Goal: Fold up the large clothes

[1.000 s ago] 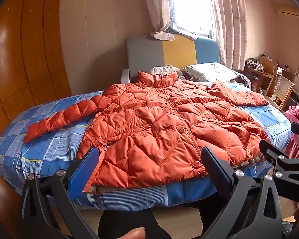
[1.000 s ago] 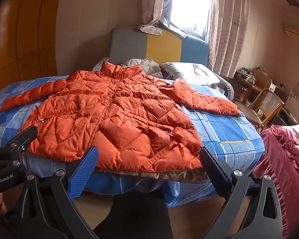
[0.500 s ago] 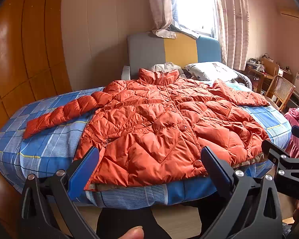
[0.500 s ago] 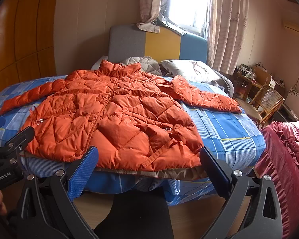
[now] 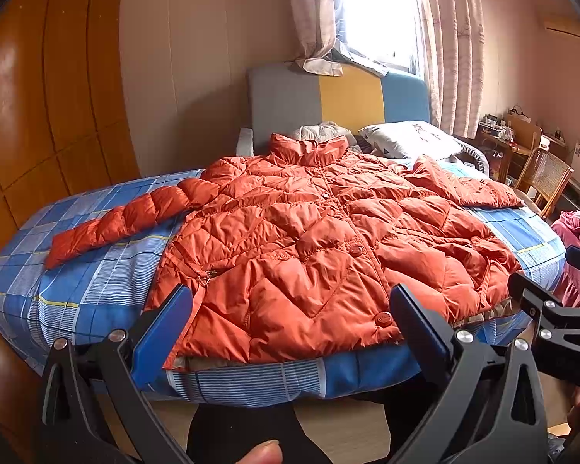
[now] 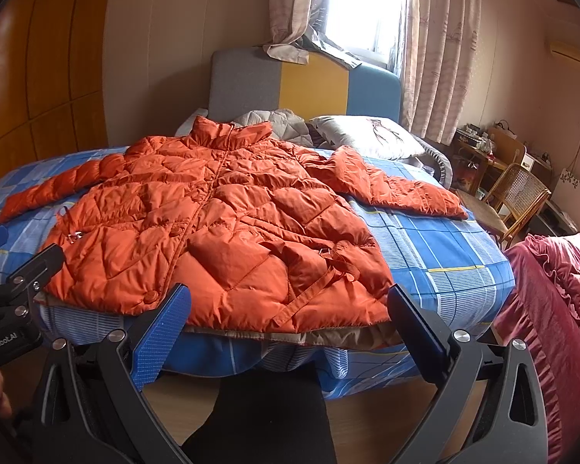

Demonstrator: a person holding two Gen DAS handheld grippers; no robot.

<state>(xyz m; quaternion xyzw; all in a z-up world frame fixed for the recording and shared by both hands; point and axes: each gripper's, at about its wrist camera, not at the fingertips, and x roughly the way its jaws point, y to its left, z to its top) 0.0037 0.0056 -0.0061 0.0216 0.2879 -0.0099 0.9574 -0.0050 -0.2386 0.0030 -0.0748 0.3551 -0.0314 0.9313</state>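
Note:
A large orange quilted puffer jacket [image 5: 321,239] lies flat and face up on a bed with a blue checked sheet [image 5: 85,294], collar toward the headboard, both sleeves spread out sideways. It also shows in the right wrist view [image 6: 220,228]. My left gripper [image 5: 290,309] is open and empty, held off the foot of the bed just short of the jacket's hem. My right gripper [image 6: 286,305] is open and empty, also before the hem, to the right of the left one. The right gripper's side shows at the right edge of the left wrist view [image 5: 553,321].
A grey, yellow and blue headboard [image 5: 336,104] and pillows [image 5: 410,143] stand at the far end. A wooden wardrobe [image 5: 38,96] lines the left wall. A wicker chair [image 6: 518,197] and a desk stand at the right. A pink ruffled cover [image 6: 560,309] lies close on the right.
Both views have shifted slightly; the jacket sits a little farther and lower in frame. Both grippers stay open and empty. The jacket has not moved.

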